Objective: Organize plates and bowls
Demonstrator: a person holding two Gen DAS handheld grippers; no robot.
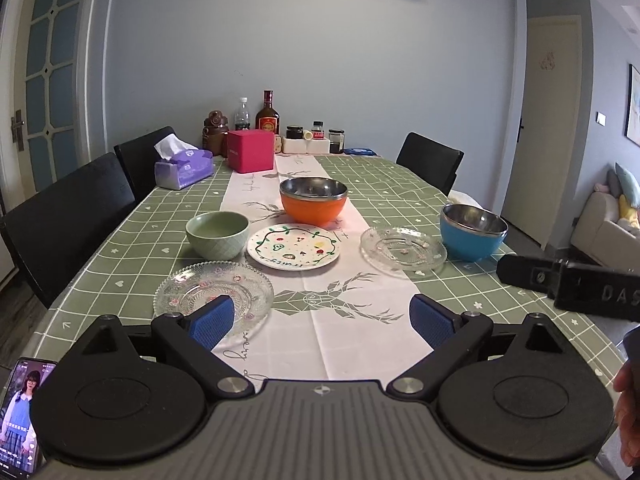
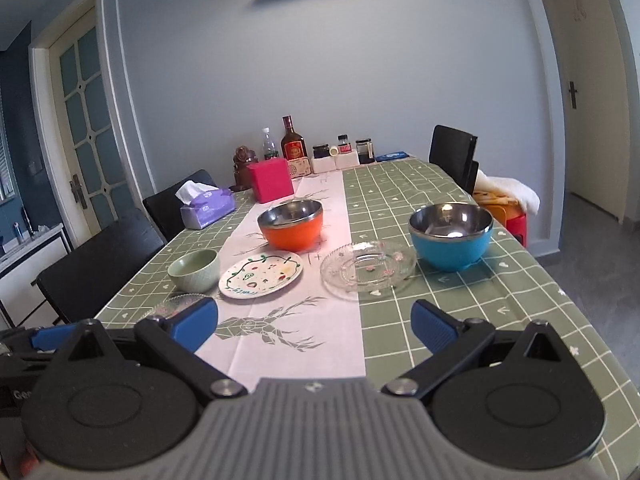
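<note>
On the green checked tablecloth stand an orange bowl (image 1: 313, 201) (image 2: 291, 225), a blue bowl (image 1: 472, 231) (image 2: 450, 236) and a pale green bowl (image 1: 217, 234) (image 2: 194, 270). A white painted plate (image 1: 293, 246) (image 2: 261, 274) lies between them. One glass plate (image 1: 403, 246) (image 2: 369, 269) sits left of the blue bowl. A second glass plate (image 1: 213, 296) (image 2: 176, 305) lies near the front left. My left gripper (image 1: 322, 322) is open above the front of the table, its left pad over that glass plate. My right gripper (image 2: 316, 326) is open too, holding nothing.
A purple tissue box (image 1: 183, 166), a pink box (image 1: 251, 150), bottles (image 1: 267, 114) and jars (image 1: 336, 140) crowd the far end. Black chairs (image 1: 68, 216) (image 2: 454, 152) flank the table. A phone (image 1: 22, 412) lies at the near left edge. The right gripper's body (image 1: 572, 286) shows at right.
</note>
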